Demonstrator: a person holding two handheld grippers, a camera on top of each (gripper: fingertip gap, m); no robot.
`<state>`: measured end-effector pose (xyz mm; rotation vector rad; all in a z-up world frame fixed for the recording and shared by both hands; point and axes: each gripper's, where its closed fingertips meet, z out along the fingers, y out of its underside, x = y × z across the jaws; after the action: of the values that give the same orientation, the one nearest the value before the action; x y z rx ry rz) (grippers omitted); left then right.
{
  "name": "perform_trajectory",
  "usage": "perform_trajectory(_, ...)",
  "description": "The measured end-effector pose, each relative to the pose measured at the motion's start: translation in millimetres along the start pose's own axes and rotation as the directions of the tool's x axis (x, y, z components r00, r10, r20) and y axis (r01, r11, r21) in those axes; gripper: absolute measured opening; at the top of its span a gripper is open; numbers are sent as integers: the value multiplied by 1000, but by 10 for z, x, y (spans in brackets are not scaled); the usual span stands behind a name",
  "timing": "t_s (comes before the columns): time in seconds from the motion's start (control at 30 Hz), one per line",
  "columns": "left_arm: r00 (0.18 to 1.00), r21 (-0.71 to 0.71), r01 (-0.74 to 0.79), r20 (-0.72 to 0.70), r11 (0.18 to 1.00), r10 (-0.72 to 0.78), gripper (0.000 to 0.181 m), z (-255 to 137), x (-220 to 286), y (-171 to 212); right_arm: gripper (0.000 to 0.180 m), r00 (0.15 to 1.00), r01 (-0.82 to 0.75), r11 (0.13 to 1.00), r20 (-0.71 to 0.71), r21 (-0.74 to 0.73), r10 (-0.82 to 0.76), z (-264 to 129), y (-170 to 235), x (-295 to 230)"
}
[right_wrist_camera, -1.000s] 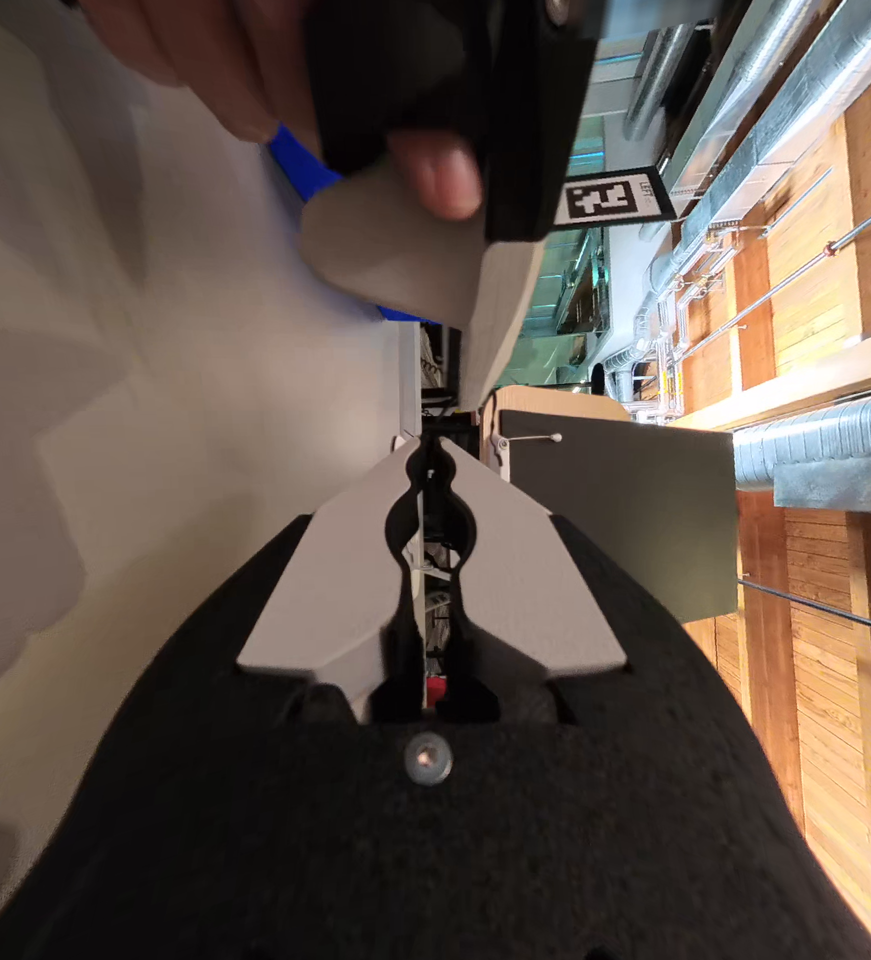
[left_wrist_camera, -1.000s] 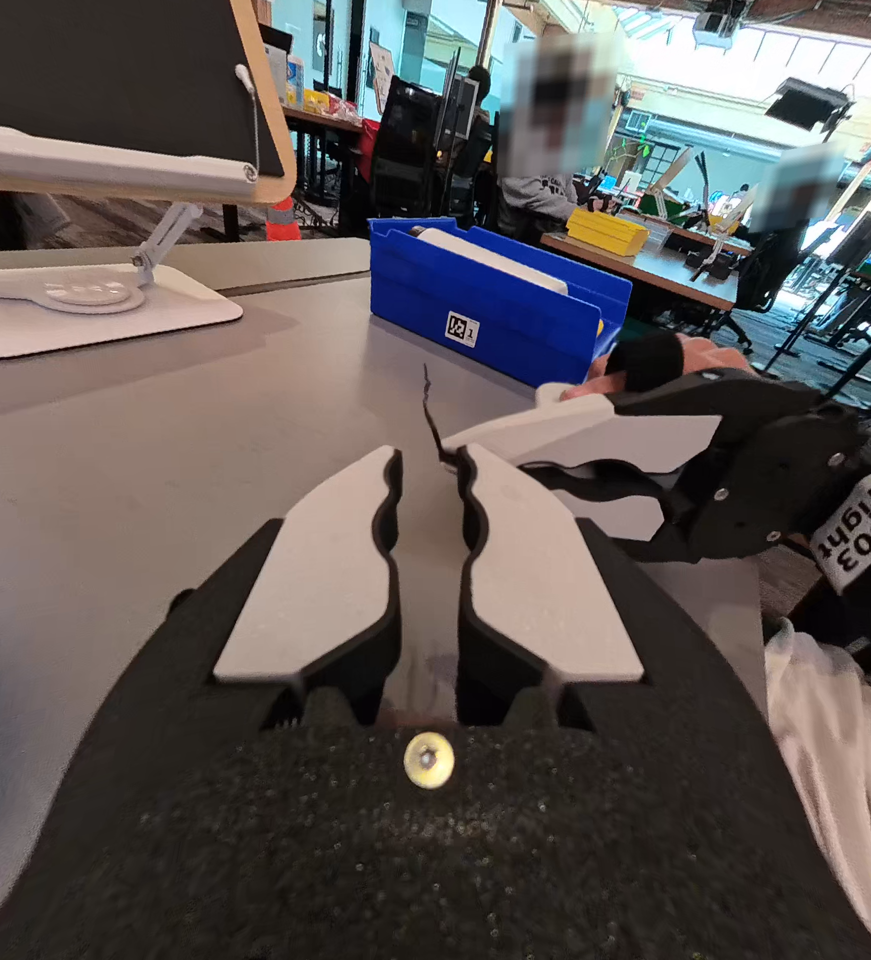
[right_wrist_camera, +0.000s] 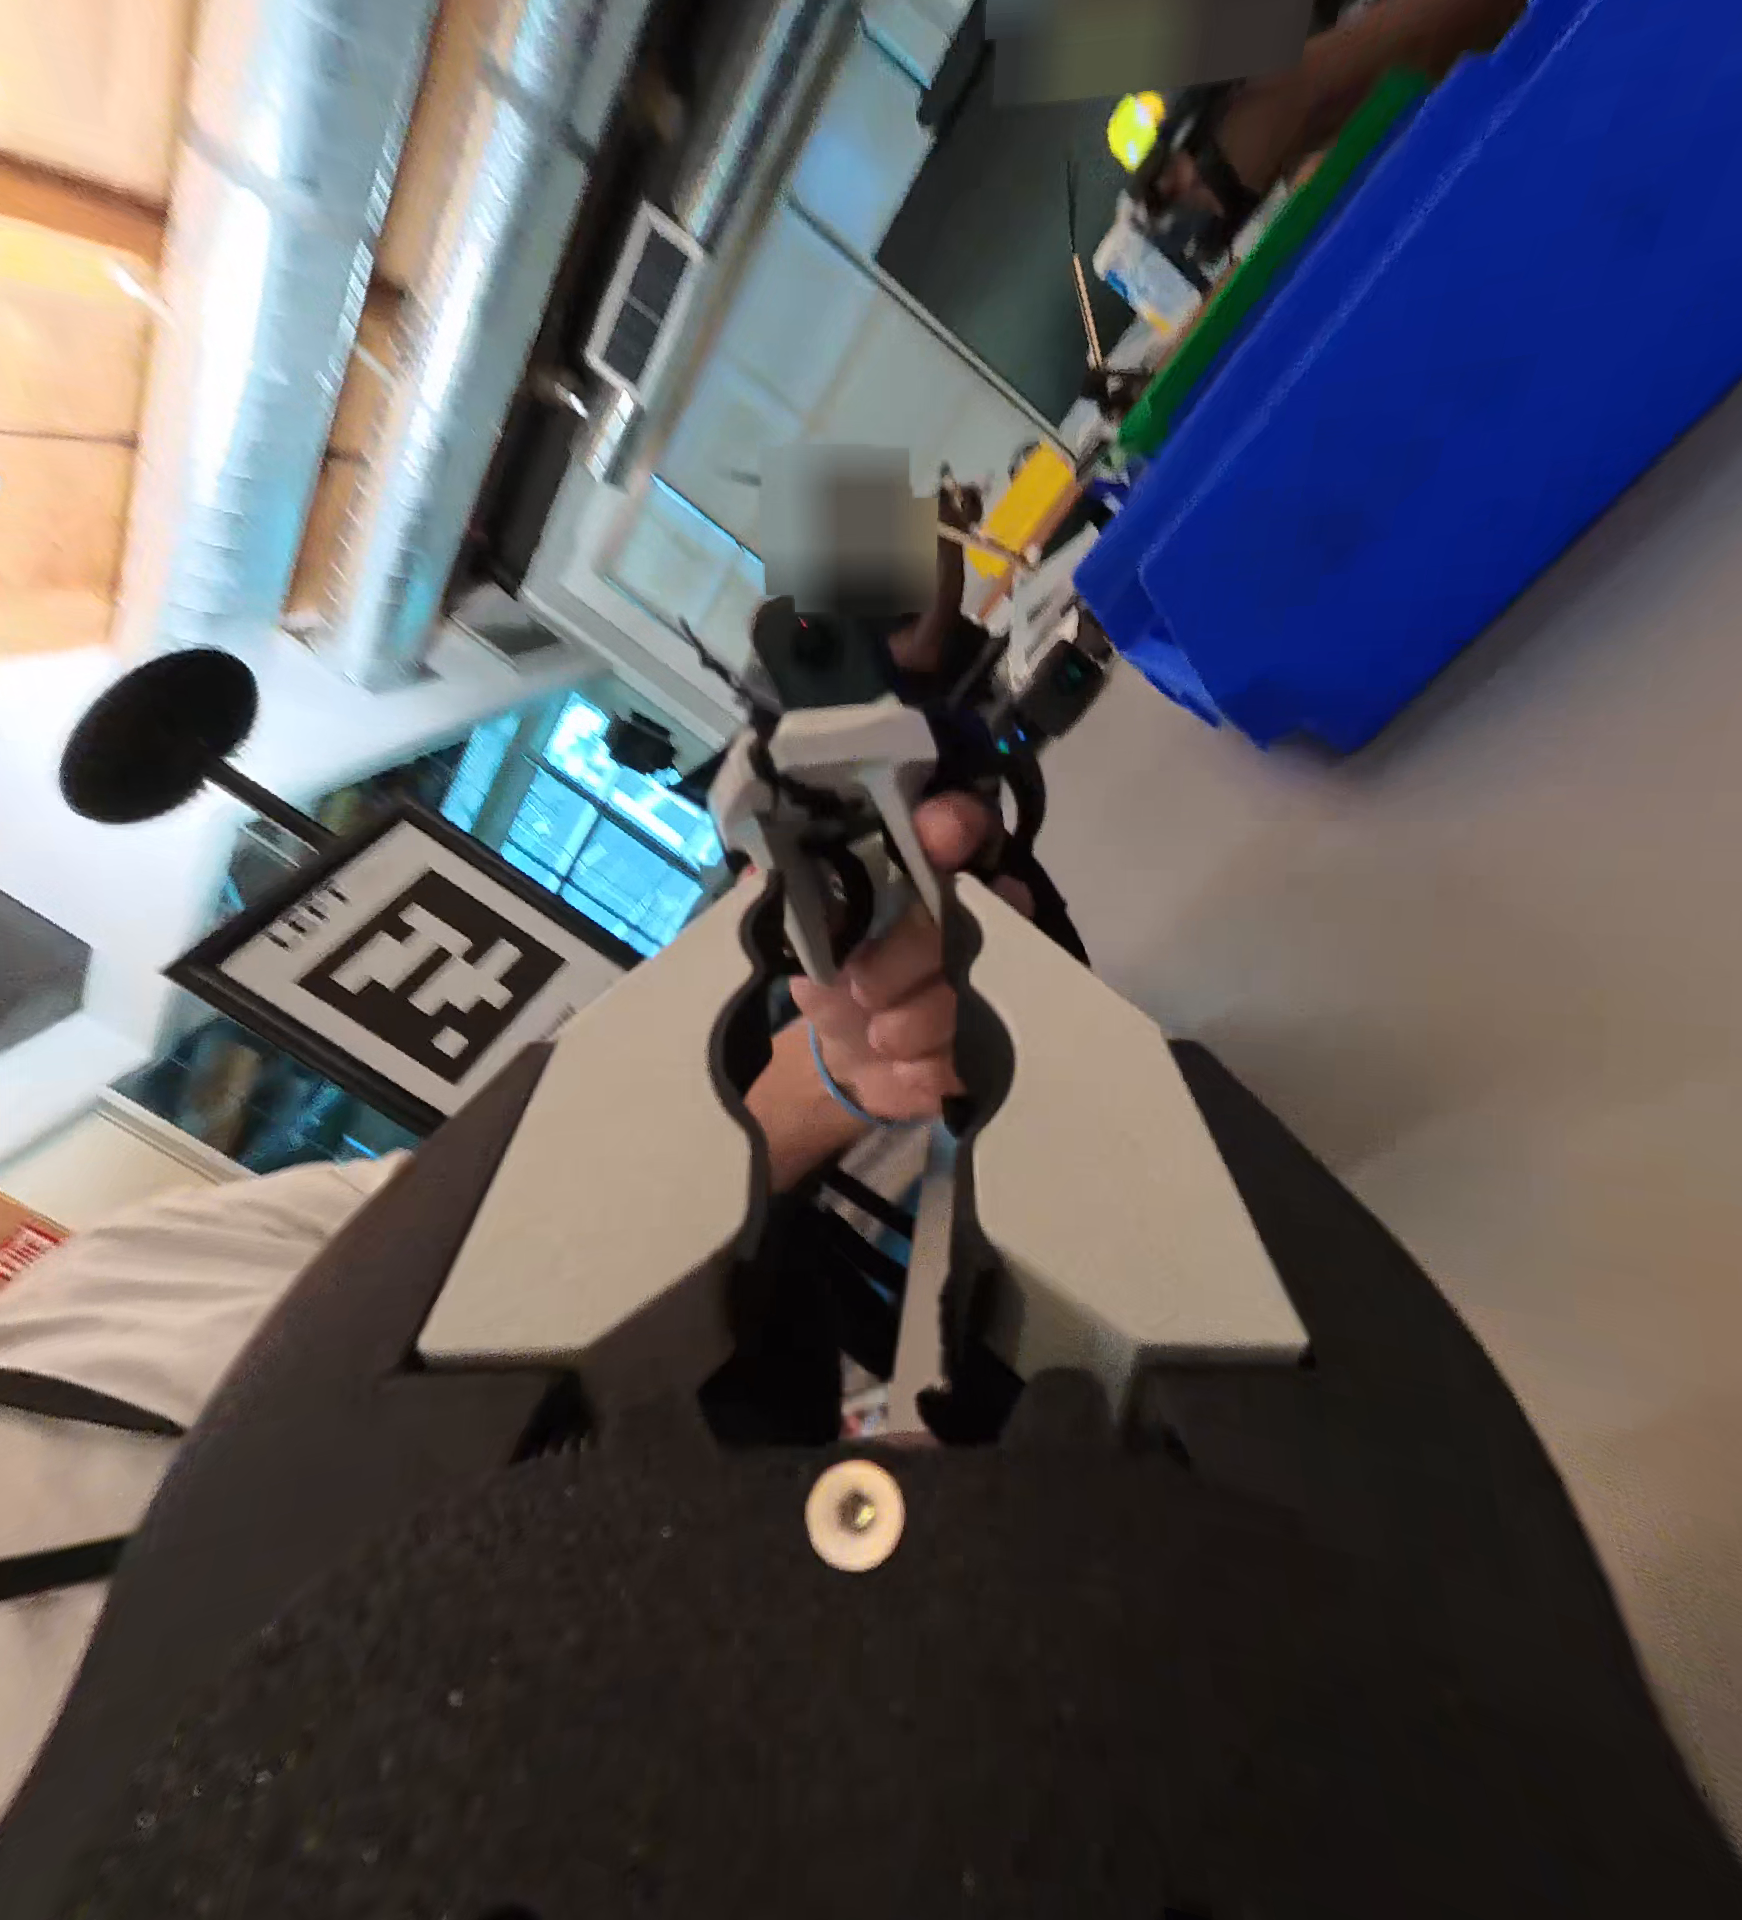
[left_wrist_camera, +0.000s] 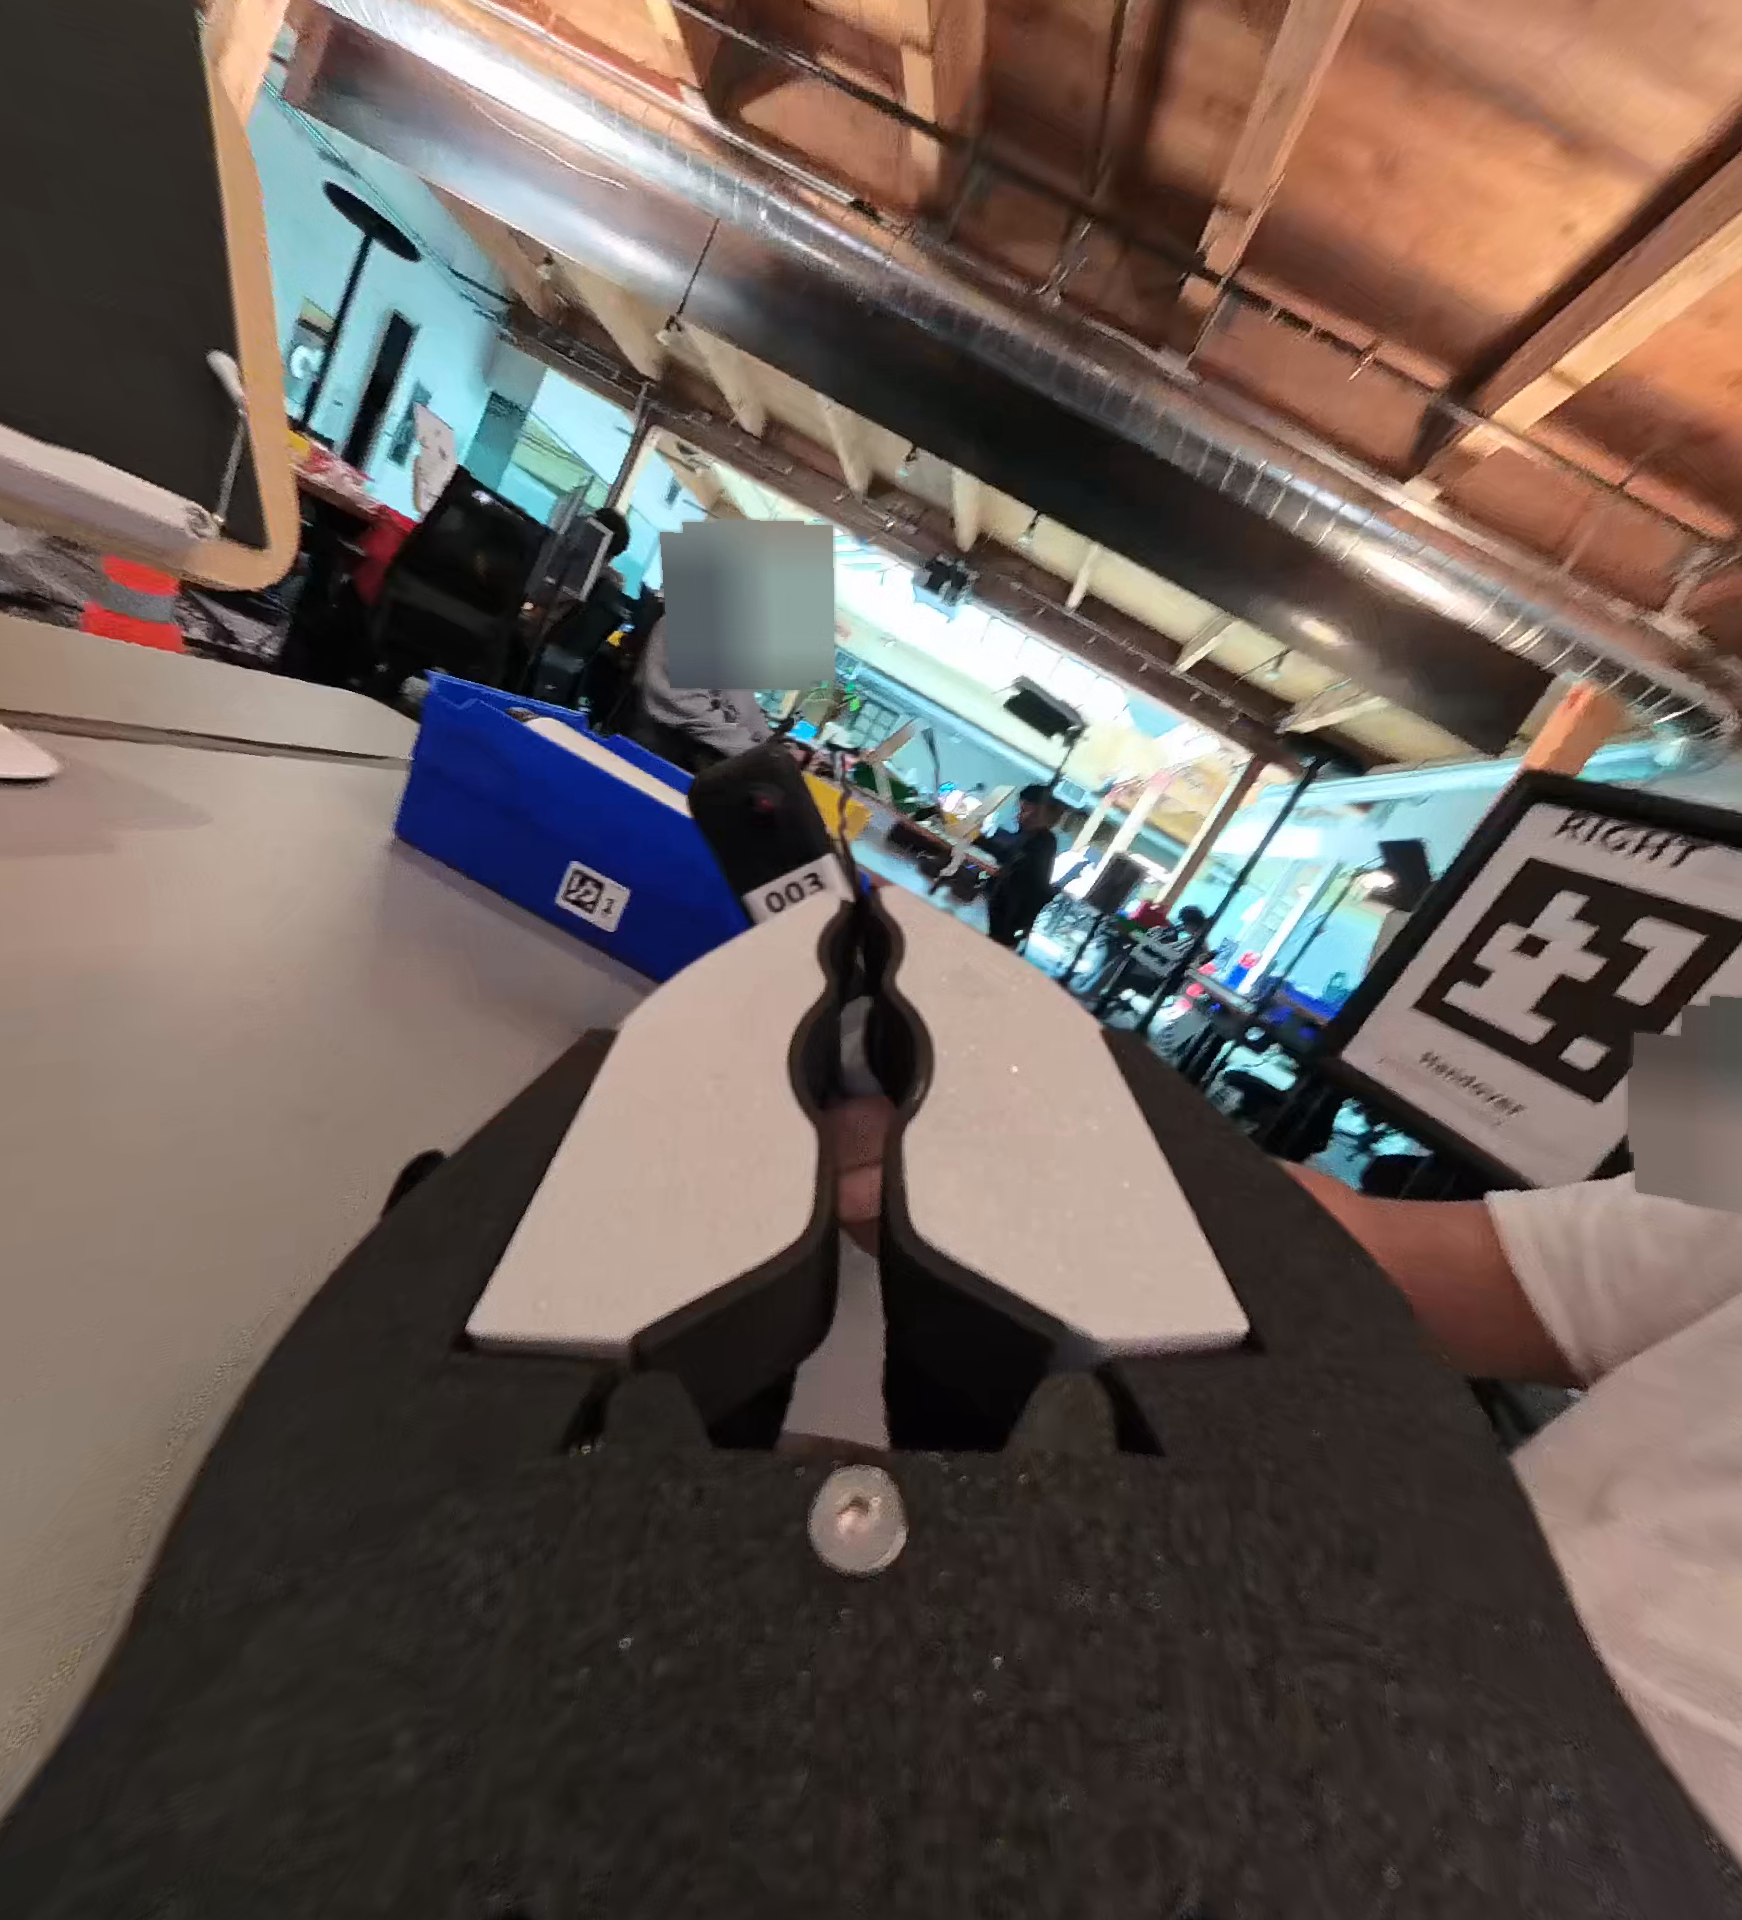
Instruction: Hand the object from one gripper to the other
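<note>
Now thin black object [left_wrist_camera: 851,914] pinched, pointing up beyond left gripper [left_wrist_camera: 859,925].

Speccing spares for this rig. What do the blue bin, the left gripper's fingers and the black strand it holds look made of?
Blue bin: moulded plastic, smooth with a slight sheen.
Left gripper fingers: pale grey hard plastic, possibly printed, judging by the fine speckled matte grain.
Black strand: thin and kinked, so wire or a plastic tie; too fine to tell which.
</note>
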<state>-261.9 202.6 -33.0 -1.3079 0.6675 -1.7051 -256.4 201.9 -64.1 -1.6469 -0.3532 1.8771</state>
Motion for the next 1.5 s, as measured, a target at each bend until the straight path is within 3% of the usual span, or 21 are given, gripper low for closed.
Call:
perform_trajectory(0.23, 1000, -33, 9, 23, 999, -8, 0, 62, -19, 99, 16, 997, 78, 997, 21, 19, -78, -25, -40, -103)
perform_trajectory(0.3, 999, -45, 12, 35, 999, -10, 0, 64, -42, 122, 2, 997, 75, 997, 30, 17, -75, -40, -41, -116)
perform_trajectory(0.47, 998, -71, -8, 59, 997, 12, 0, 69, -76, 159, 0, 991, 131, 991, -28, -8, -131, -62, -32, -69)
perform_trajectory(0.6, 986, -184, -121, 94, 976, 140, 7, 42, -142, 213, 0, 983, 157, 987, -86, -45, -160, -123, -36, 9)
perform_trajectory(0.67, 952, -276, -237, 126, 931, 280, 27, -21, -234, 238, 1, 966, 196, 973, -143, -125, -213, -191, 5, 100)
perform_trajectory(0.73, 903, -405, -371, 51, 835, 426, 44, -99, -228, 375, 1, 954, 214, 941, -151, -263, -259, -275, 144, 156)
perform_trajectory(0.77, 887, -472, -416, -20, 777, 462, 55, -148, -187, 500, 1, 974, 167, 922, -89, -349, -210, -311, 301, 100)
perform_trajectory(0.83, 889, -542, -440, -150, 716, 433, 60, -232, -29, 725, 1, 999, -41, 852, -28, -523, 31, -429, 646, -10)
perform_trajectory(0.93, 910, -579, -414, -231, 703, 345, 53, -215, 168, 909, 0, 994, -65, 752, -105, -656, -6, -521, 926, 154)
perform_trajectory(1.1, 921, -730, -374, -217, 572, 324, 35, -192, 89, 1230, 0, 989, 46, 758, -75, -651, -124, -384, 897, 118)
perform_trajectory(1.2, 938, -715, -337, -196, 612, 286, 21, -151, 84, 1232, 0, 982, 42, 751, -109, -658, -151, -421, 911, 195)
perform_trajectory(1.5, 946, -705, -315, -177, 635, 273, 11, -157, 54, 1203, 1, 971, 23, 721, -156, -692, -180, -446, 991, 319)
